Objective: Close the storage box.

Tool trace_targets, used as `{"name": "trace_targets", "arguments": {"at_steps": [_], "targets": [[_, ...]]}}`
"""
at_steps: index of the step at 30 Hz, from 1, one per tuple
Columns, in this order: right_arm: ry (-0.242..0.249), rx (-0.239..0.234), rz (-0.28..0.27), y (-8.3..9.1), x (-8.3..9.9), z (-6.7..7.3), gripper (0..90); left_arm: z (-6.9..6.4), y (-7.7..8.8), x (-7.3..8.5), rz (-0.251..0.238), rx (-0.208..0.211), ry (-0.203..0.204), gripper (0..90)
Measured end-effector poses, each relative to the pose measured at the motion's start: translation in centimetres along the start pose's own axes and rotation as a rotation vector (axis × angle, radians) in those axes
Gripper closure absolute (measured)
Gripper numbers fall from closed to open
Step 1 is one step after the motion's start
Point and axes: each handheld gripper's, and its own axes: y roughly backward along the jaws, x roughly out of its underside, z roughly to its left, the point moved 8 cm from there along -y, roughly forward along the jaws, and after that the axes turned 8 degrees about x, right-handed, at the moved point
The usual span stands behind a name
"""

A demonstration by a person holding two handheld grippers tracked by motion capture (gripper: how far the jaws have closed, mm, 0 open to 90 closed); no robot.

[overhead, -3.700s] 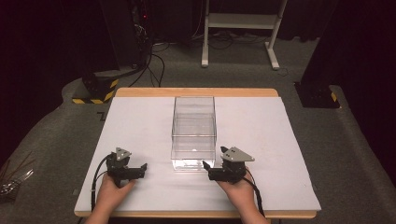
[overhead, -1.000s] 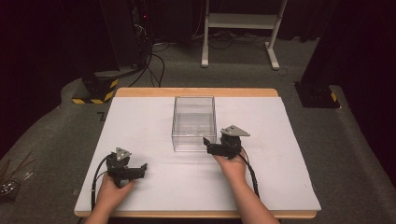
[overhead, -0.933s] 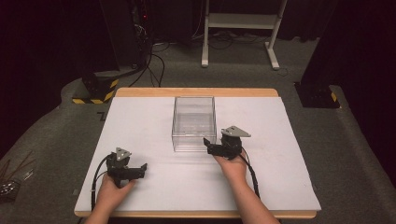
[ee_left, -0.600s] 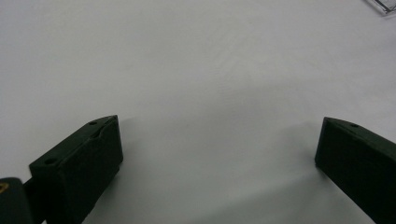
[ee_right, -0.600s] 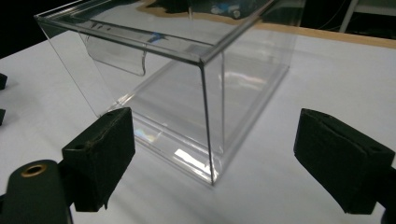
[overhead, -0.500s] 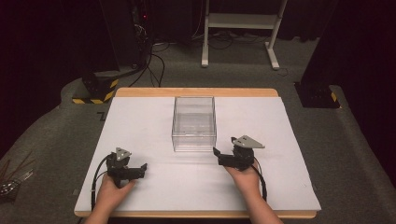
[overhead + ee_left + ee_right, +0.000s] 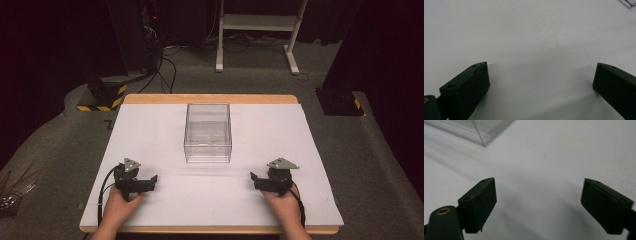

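A: Where is the clear box (image 7: 208,132) right now?

B: It stands upright in the middle of the white table (image 7: 150,125), a little toward the far edge, with nothing inside that I can make out. A corner of it also shows at the top of the right gripper view.

A: And the two grippers?

B: The left gripper (image 7: 151,179) lies low on the table at about seven o'clock from the box, well apart from it. Its jaws are spread wide in the left gripper view, with bare table between them.

A: The right one?

B: The right gripper (image 7: 253,178) sits at about five o'clock from the box, near it but not touching. Its jaws are also wide apart and hold nothing. A hand (image 7: 119,206) grips each tool from the near edge.
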Motion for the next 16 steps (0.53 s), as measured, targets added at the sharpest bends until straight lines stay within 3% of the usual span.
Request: {"name": "trace_targets", "arguments": {"at_steps": [1,16], "targets": [[0.015,0.008,0.038,-0.37,0.16,0.10,15.4,0.01,0.00,0.00,0.000,0.000,0.000,1.1],[0.011,0.004,0.036,-0.40,0.16,0.09,15.8,0.01,0.00,0.00,0.001,0.001,0.000,1.0]]}}
